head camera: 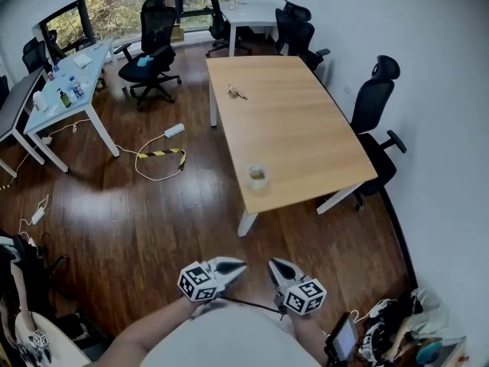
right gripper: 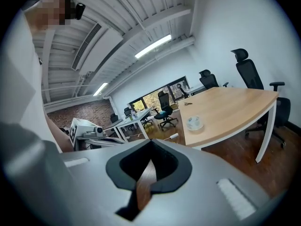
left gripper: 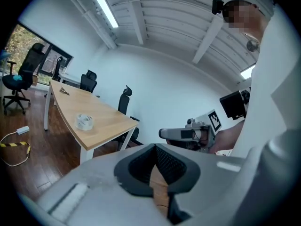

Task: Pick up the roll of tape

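The roll of clear tape (head camera: 257, 177) lies flat near the front left corner of the wooden table (head camera: 306, 128). It also shows as a small pale ring in the left gripper view (left gripper: 85, 121) and in the right gripper view (right gripper: 194, 123). Both grippers are held close to the person's body over the dark wood floor, well short of the table. My left gripper (head camera: 241, 265) (left gripper: 155, 146) has its jaws together with nothing in them. My right gripper (head camera: 272, 264) (right gripper: 151, 141) is likewise shut and empty. Their tips point toward each other and toward the table.
A small metal item (head camera: 237, 92) lies at the table's far end. Black office chairs (head camera: 374, 102) stand along the right side and at the back. A cable with a power strip (head camera: 162, 156) lies on the floor to the left. White desks (head camera: 69, 90) stand at far left.
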Action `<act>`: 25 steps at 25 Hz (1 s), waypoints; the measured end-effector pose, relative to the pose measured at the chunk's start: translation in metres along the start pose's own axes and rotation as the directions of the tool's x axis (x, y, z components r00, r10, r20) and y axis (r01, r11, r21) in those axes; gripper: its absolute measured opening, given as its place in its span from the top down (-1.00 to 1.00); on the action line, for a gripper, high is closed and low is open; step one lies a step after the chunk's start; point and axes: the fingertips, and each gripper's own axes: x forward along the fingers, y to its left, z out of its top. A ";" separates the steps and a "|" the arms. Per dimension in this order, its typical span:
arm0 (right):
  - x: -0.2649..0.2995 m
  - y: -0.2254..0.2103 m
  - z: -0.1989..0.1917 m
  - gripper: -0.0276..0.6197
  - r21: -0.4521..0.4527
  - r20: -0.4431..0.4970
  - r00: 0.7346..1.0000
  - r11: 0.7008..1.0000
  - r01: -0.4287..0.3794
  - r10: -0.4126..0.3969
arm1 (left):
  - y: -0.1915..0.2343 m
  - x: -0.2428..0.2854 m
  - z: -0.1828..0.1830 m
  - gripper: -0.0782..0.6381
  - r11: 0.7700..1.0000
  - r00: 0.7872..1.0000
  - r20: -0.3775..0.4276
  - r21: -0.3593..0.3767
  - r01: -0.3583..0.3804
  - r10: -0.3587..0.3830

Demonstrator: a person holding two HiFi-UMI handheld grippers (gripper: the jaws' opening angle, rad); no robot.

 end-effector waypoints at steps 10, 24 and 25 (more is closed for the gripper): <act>0.106 0.020 0.048 0.90 -0.050 -0.008 1.000 0.999 -0.005 0.004 | 0.116 -0.071 0.050 0.76 0.995 0.994 0.057 0.003 -0.096 0.095; 0.151 0.018 0.063 0.90 -0.078 -0.074 0.997 0.996 -0.033 0.027 | 0.151 -0.082 0.071 0.76 0.991 0.985 0.113 -0.039 -0.127 0.130; 0.152 0.017 0.063 0.90 -0.081 -0.078 0.997 0.996 -0.035 0.028 | 0.152 -0.082 0.070 0.76 0.991 0.986 0.106 -0.042 -0.129 0.133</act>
